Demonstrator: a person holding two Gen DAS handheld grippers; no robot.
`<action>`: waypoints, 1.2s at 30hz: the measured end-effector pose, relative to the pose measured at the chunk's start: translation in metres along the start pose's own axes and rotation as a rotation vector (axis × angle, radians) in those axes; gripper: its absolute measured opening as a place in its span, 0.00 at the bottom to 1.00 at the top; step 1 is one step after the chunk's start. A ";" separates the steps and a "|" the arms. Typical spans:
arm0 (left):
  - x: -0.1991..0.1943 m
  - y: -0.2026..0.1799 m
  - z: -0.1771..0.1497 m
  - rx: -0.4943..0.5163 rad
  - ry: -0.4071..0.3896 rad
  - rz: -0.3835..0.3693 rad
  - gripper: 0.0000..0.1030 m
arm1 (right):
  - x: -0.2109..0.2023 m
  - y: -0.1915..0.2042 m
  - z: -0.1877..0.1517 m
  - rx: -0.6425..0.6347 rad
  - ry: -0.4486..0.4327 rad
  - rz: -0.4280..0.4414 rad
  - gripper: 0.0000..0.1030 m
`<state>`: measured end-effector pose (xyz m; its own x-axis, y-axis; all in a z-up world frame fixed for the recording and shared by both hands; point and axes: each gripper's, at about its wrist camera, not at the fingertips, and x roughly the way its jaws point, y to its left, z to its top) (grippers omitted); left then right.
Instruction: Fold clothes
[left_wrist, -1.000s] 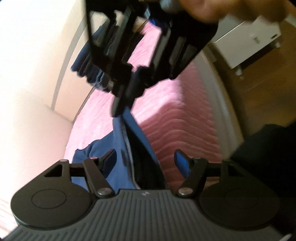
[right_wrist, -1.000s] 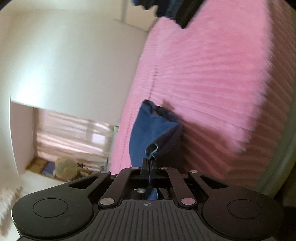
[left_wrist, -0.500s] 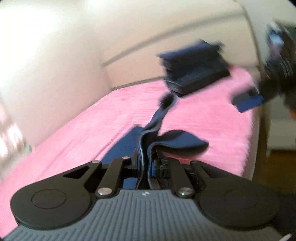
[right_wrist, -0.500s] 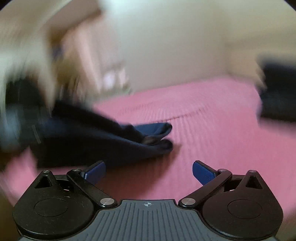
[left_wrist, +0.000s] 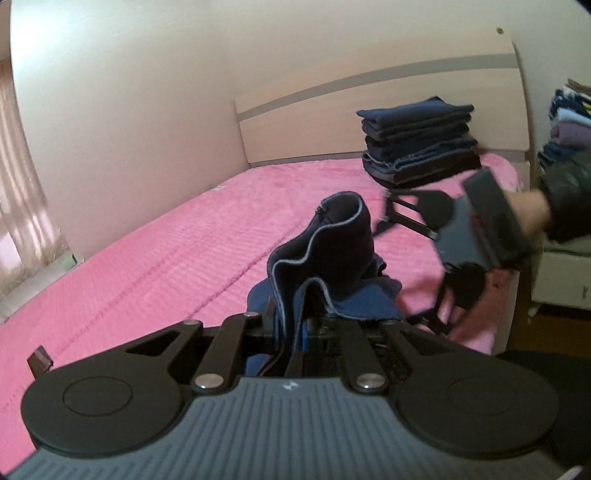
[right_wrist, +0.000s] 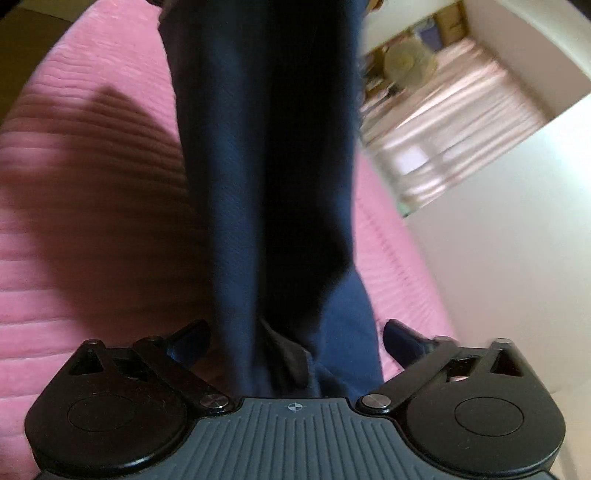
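A navy garment (left_wrist: 332, 240) lies bunched on the pink bed (left_wrist: 166, 258). My left gripper (left_wrist: 291, 328) is shut on a fold of it, and the cloth stands up in a loop just past the fingertips. In the right wrist view the same navy garment (right_wrist: 273, 166) runs as a long band away from the camera. It passes between the spread blue fingers (right_wrist: 188, 343) of my right gripper (right_wrist: 295, 343), which is open. A hand (left_wrist: 528, 210) holds the right gripper's grey body (left_wrist: 476, 229) just right of the garment.
A stack of folded dark clothes (left_wrist: 417, 144) sits at the head of the bed against the pale headboard (left_wrist: 369, 110). A white nightstand (left_wrist: 561, 273) stands to the right, with more clothes (left_wrist: 569, 114) above it. A curtained window (left_wrist: 18, 184) is at the left.
A second ago my right gripper held the garment and my left was open. The left has since shut on it, the right has let go and swung round with the cloth between its fingers.
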<state>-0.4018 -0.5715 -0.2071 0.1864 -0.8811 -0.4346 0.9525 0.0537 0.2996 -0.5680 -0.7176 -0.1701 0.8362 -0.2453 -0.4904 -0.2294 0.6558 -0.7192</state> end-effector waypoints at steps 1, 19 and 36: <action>-0.002 0.002 -0.003 0.003 0.000 -0.002 0.08 | -0.006 -0.001 0.005 0.006 0.007 0.009 0.44; -0.145 0.034 -0.020 -0.299 -0.131 -0.038 0.08 | -0.112 -0.041 0.140 0.029 0.148 0.310 0.18; -0.022 0.184 -0.202 -1.072 0.279 0.092 0.08 | 0.104 -0.112 0.041 1.091 0.107 0.368 0.67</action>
<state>-0.1817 -0.4473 -0.3135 0.1861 -0.7236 -0.6647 0.6221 0.6104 -0.4903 -0.4347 -0.7871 -0.1201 0.7499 0.0634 -0.6585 0.1452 0.9554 0.2573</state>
